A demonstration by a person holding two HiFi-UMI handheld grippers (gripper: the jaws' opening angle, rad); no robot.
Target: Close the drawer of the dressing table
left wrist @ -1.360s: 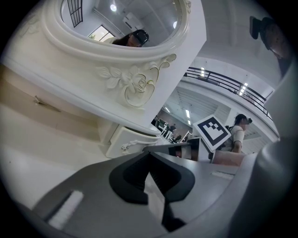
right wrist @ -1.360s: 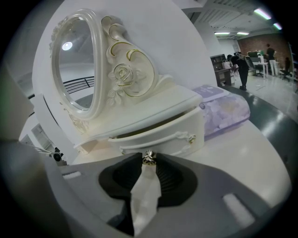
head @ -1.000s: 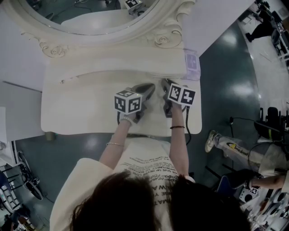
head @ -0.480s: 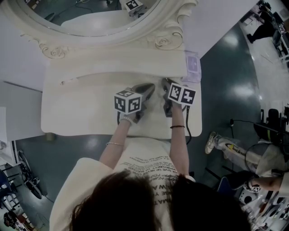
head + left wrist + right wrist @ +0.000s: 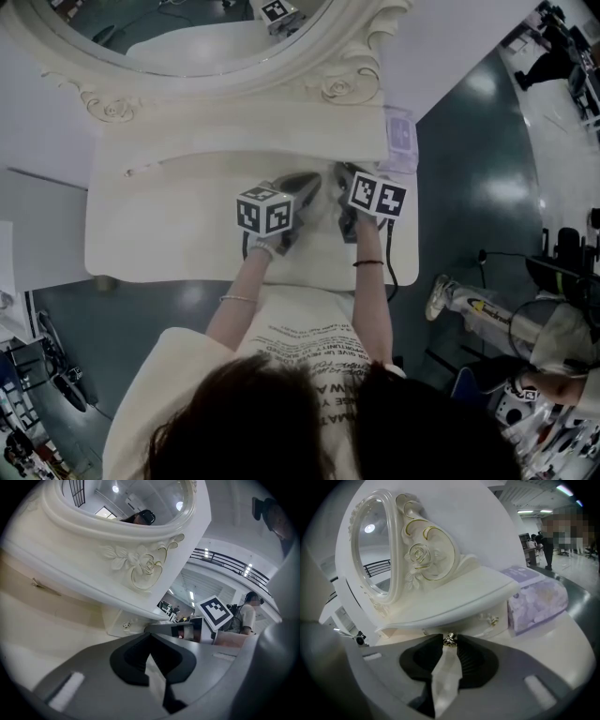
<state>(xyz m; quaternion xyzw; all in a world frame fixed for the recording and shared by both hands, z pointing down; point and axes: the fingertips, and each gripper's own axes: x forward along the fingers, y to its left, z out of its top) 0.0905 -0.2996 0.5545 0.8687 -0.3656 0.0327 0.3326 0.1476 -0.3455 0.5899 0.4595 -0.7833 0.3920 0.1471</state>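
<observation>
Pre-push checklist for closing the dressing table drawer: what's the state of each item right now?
1. Right gripper on drawer knob: ok, the knob sits between its jaws at the tips.
2. Left gripper out of the way: ok, jaws together, empty, beside the right one.
3. Tissue box clear of the knob: ok, it stands off to the right on the tabletop.
4. Travel left to shut: cannot tell.

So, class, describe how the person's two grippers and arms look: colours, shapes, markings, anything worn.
The left gripper and the right gripper both have smooth grey bodies with dark inner pads. Each carries a white cube printed with black square markers. The left wrist wears a thin bracelet, the right wrist a dark band. The arms are bare below a cream printed T-shirt.
</observation>
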